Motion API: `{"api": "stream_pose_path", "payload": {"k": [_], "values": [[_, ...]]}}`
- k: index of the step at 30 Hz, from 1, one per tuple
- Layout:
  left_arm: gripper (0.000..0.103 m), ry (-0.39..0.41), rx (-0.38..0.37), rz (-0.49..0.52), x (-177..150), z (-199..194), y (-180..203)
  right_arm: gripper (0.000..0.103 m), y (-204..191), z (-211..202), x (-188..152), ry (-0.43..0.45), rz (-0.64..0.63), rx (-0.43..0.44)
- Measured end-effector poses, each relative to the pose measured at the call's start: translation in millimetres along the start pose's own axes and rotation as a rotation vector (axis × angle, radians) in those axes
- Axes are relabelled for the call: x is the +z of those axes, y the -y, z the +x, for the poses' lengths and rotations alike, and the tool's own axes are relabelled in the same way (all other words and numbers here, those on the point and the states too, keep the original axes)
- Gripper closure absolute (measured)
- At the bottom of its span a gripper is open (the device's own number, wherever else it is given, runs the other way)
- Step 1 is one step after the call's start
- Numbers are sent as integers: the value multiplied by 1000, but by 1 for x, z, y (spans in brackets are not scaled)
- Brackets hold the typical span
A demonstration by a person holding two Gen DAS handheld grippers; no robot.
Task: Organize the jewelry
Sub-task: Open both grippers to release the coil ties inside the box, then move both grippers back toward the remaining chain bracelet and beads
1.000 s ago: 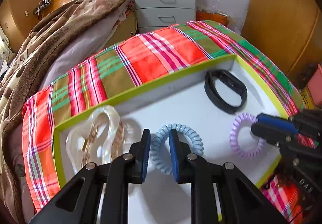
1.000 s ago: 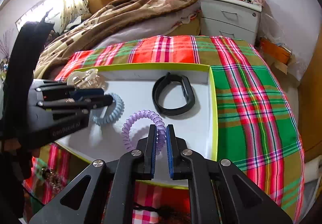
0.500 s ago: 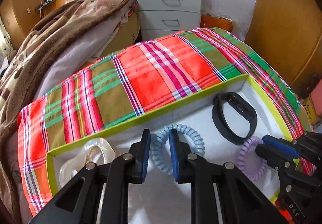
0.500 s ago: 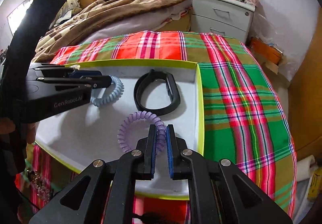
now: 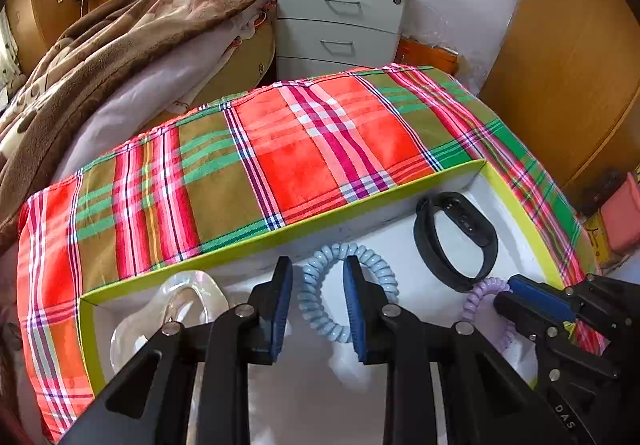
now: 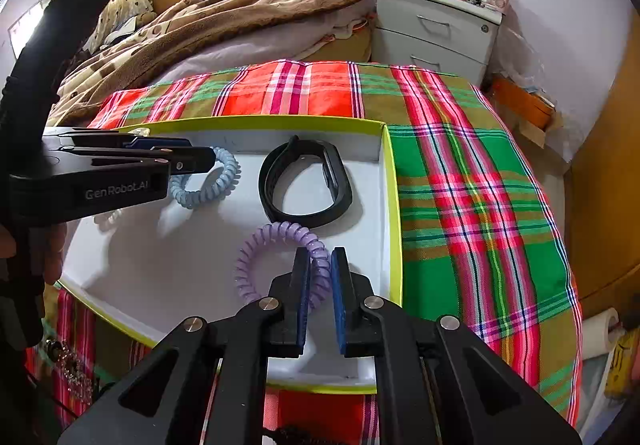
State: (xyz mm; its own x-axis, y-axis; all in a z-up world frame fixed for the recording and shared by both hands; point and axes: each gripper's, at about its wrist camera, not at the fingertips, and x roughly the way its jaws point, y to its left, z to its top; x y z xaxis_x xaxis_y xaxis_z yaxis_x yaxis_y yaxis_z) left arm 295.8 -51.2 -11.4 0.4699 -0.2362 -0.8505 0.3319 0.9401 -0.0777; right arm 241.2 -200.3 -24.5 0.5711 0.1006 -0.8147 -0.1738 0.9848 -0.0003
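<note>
A white tray with a lime rim (image 5: 360, 201) (image 6: 394, 205) lies on a plaid cloth. In it are a blue spiral bracelet (image 5: 320, 309) (image 6: 224, 181), a purple spiral bracelet (image 6: 276, 237) (image 5: 480, 297), a black wristband (image 5: 452, 241) (image 6: 304, 181) and a clear plastic piece (image 5: 188, 297). My left gripper (image 5: 318, 309) is open, its pads on either side of the blue bracelet's coil. My right gripper (image 6: 320, 285) is slightly open around the purple bracelet's coil.
The plaid cloth (image 5: 280, 153) covers the table around the tray. A bed with a brown blanket (image 5: 100, 45) and a grey nightstand (image 5: 340, 25) stand behind. Wooden wardrobe doors (image 5: 568, 65) are at the right.
Both grippers have opened wider around the bracelets they were shut on. Both bracelets now rest in the tray.
</note>
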Motion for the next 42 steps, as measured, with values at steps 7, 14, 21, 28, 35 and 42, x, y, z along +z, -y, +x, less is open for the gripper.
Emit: {"api": "stream_pose_path", "payload": {"k": [7, 14, 21, 28, 35, 42], "values": [[67, 19, -16, -19, -5, -13, -3, 88, 2, -8, 0, 19, 16, 1], [62, 66, -47, -32, -15, -43, -5, 74, 3, -29, -4, 69, 41, 22], [58, 120, -63, -58, -41, -83, -10, 69, 2, -54, -16, 128, 64, 57], [56, 166, -61, -127, -81, -115, -22, 69, -8, -73, -39, 164, 59, 156], [54, 186, -69, -240, -126, -133, -45, 68, -20, -78, -61, 160, 33, 236], [51, 186, -69, -319, -170, -143, -61, 68, -37, -81, -75, 153, -41, 275]]}}
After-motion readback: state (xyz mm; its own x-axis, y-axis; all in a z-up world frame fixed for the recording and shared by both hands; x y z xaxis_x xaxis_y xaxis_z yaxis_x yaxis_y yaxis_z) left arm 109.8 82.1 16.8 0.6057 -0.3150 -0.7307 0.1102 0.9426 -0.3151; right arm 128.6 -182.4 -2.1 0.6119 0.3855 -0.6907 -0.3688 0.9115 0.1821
